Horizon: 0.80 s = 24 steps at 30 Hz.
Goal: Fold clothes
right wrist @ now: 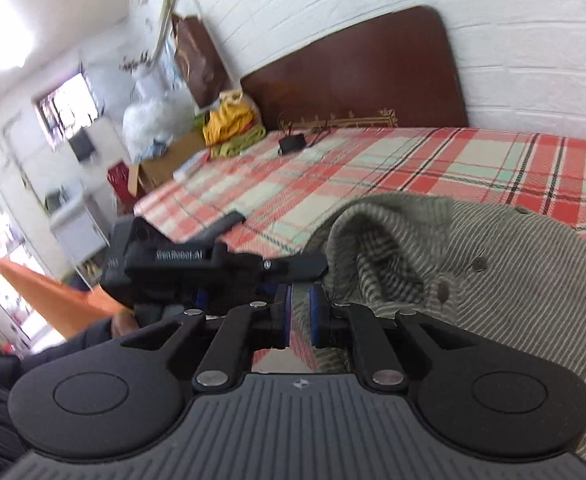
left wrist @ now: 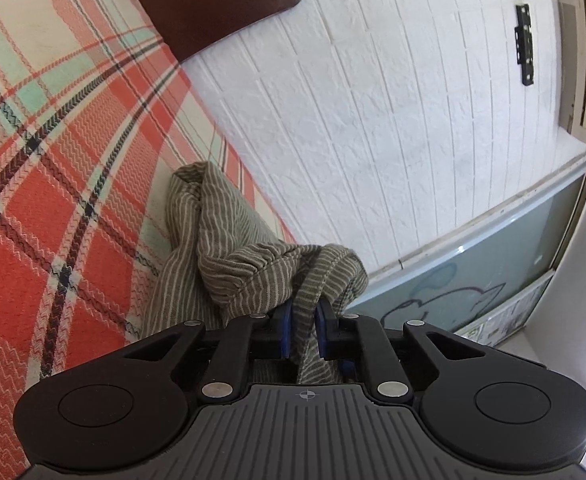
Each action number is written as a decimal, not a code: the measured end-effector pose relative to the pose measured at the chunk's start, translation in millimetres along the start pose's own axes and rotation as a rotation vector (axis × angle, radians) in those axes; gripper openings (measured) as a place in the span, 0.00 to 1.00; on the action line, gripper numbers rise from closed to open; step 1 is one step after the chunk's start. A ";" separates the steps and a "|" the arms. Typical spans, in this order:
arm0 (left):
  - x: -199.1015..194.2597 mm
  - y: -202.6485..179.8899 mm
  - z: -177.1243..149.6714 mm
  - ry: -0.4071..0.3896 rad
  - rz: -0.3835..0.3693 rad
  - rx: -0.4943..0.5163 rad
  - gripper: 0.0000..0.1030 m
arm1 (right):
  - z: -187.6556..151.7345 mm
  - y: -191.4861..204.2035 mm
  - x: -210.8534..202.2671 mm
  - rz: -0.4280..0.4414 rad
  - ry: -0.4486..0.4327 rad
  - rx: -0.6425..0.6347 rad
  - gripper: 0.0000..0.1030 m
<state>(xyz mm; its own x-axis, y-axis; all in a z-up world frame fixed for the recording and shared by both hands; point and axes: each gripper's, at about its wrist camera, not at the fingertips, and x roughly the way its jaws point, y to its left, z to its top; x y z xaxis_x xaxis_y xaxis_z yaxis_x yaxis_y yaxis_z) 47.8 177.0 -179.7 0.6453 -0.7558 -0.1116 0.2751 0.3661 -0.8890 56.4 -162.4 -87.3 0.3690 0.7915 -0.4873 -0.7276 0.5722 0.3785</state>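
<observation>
I am mid-fold: my left gripper (left wrist: 303,330) clamps its jaws on a bunched fold of the grey-green striped cotton shirt (left wrist: 229,252), lower centre on the plaid-sheeted bed (left wrist: 53,140). My right gripper (right wrist: 300,312), tilted down, seems slightly open over cloth; next, regrip and flatten.

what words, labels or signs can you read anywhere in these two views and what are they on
"GenRobot.AI", blurred so only roughly legible: white lettering on the black body of the left gripper, seen in the right wrist view.
Gold ornament on the dark brown wooden headboard: decoration, no letters readable.
Brown paper bag hanging on the wall: any print too blurred to read.
Outline drawing on the pale green glass panel: a picture, no text.
Nothing else legible.
</observation>
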 end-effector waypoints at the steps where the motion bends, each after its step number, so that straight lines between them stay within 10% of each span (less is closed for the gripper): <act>1: -0.2 -0.5 0.1 0.002 0.003 0.004 0.27 | -1.0 -0.1 2.7 -0.005 0.009 0.000 0.18; 8: -4.7 -0.6 0.8 0.015 0.006 0.022 0.27 | -6.9 8.8 23.2 -0.093 0.073 -0.094 0.32; 10: -5.6 -1.2 0.9 0.017 0.017 0.027 0.27 | -9.4 11.9 28.9 -0.114 0.093 -0.128 0.05; 15: -18.3 -8.1 5.9 0.003 0.101 0.069 0.27 | -24.5 42.9 36.1 -0.279 0.079 -0.374 0.04; 19: -27.6 -40.8 4.0 0.015 0.236 0.233 0.27 | -54.8 77.9 54.4 -0.446 0.107 -0.742 0.04; 24: -23.2 -97.9 -9.9 0.083 0.322 0.503 0.29 | -69.1 85.9 61.6 -0.471 0.125 -0.831 0.05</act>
<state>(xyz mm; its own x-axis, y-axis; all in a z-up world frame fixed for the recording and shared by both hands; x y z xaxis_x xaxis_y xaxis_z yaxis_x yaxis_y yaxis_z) -1.2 153.3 -94.4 0.7003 -0.5962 -0.3926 0.3912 0.7806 -0.4875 -23.3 -79.4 -139.2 0.6989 0.4630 -0.5451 -0.7152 0.4530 -0.5322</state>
